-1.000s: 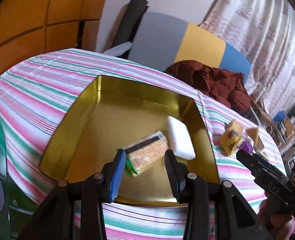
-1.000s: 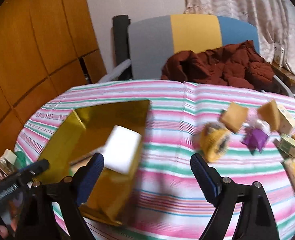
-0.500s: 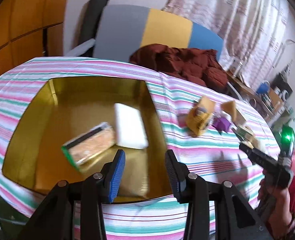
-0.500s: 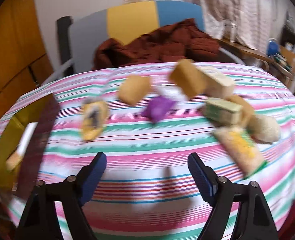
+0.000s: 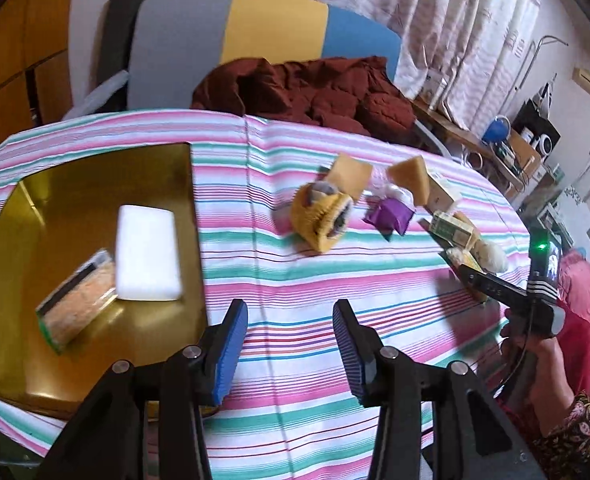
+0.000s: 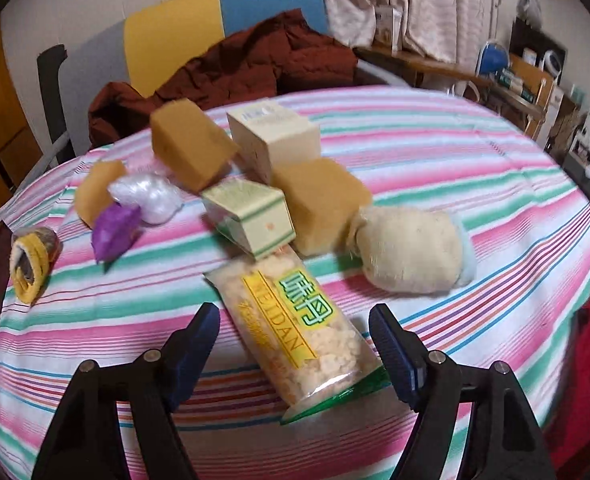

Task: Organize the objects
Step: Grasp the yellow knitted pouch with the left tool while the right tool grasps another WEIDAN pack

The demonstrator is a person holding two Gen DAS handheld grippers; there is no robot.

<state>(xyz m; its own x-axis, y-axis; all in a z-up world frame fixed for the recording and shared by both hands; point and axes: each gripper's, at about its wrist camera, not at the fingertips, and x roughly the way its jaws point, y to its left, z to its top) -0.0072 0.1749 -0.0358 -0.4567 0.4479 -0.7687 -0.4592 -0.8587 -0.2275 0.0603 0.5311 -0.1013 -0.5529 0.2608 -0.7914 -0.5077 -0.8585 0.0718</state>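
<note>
Tray (image 5: pixel 95 380), left of the left-wrist frame: gold metal, glossy and reflective. White block (image 5: pixel 147 253) inside it: matt and smooth. Tablecloth (image 6: pixel 435 148): striped woven cloth, matt. Snack packet (image 6: pixel 299 336), lower centre of the right-wrist frame: clear glossy plastic film. Brown blocks (image 6: pixel 191 148): porous, matt sponge. Two boxes (image 6: pixel 273 136): matt card. Pale bundle (image 6: pixel 409 254): rough cloth. Gripper pads (image 6: pixel 391 348): ribbed blue.

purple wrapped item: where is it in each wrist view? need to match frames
Left wrist: purple wrapped item right of centre, upper half, beside the yellow sock roll.
Right wrist: purple wrapped item far left, mid-height, just below the white plastic bundle.
Shared landmark: the green-striped box, and the dark red jacket behind the table.
</note>
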